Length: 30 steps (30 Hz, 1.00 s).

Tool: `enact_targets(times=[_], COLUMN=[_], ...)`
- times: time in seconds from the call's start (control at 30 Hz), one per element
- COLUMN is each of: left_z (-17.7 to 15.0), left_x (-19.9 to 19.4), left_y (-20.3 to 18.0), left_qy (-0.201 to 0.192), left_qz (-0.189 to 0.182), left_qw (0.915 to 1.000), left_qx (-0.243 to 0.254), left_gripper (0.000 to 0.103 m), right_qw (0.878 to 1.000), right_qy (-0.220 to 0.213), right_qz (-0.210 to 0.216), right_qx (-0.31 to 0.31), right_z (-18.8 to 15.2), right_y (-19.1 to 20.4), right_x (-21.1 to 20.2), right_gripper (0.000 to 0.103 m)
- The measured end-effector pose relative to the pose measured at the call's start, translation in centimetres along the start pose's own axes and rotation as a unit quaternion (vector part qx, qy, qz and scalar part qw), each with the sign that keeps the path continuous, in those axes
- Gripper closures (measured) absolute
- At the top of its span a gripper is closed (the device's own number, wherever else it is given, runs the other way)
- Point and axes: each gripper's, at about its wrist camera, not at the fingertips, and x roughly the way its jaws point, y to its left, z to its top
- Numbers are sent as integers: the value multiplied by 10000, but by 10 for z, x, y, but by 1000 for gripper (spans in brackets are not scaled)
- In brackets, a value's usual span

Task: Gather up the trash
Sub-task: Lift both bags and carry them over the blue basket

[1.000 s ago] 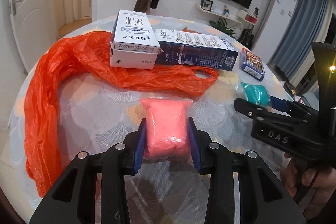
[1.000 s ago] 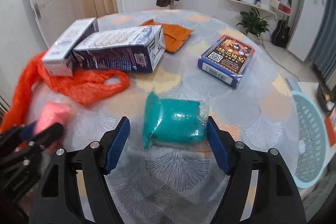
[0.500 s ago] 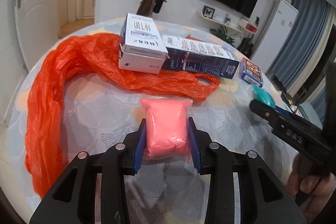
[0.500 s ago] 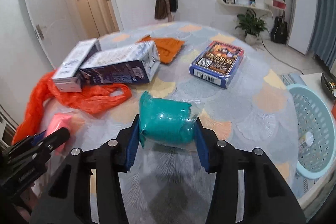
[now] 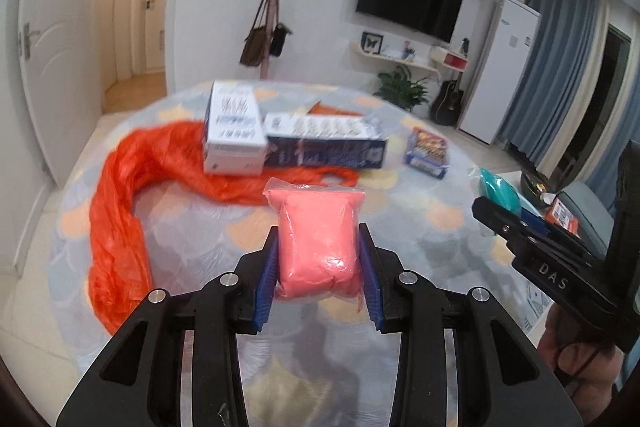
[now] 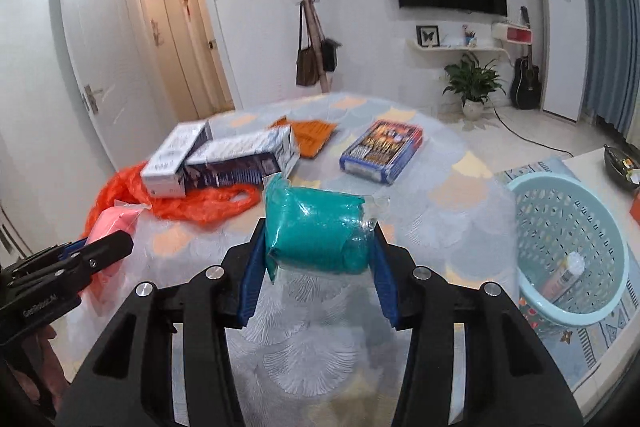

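Note:
My left gripper [image 5: 318, 267] is shut on a pink packet [image 5: 318, 239] and holds it above the round table [image 5: 200, 227]. My right gripper [image 6: 316, 251] is shut on a teal packet [image 6: 316, 231] and holds it above the table too. The right gripper shows at the right of the left wrist view [image 5: 532, 247], the left gripper at the left of the right wrist view [image 6: 68, 267]. A light blue basket [image 6: 568, 247] stands on the floor to the right of the table, with a tube lying in it.
On the table lie an orange plastic bag [image 5: 120, 195], a white box [image 5: 234, 127], a dark blue carton [image 5: 326, 143], a blue book [image 6: 380, 151] and an orange folder [image 6: 312, 133]. A coat stand, door and fridge stand behind.
Both grippers have risen with their packets, lifting them off the table. The right gripper closed on the teal packet within the last second.

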Motion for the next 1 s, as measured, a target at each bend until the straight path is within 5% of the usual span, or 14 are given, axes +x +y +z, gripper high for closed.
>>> enact_targets(times=[1.0], left_z=[7], left_x=[-3], left_y=[-114], left_qy=[-86], left_qz=[-400], left_qw=[9948], left_qx=[931], left_gripper=[68], right_qw=[9951], right_qy=[-686], right_qz=[-160], right_qx=[690], right_z=[-16], right_y=[-88], right_x=[-51], right_gripper=[59])
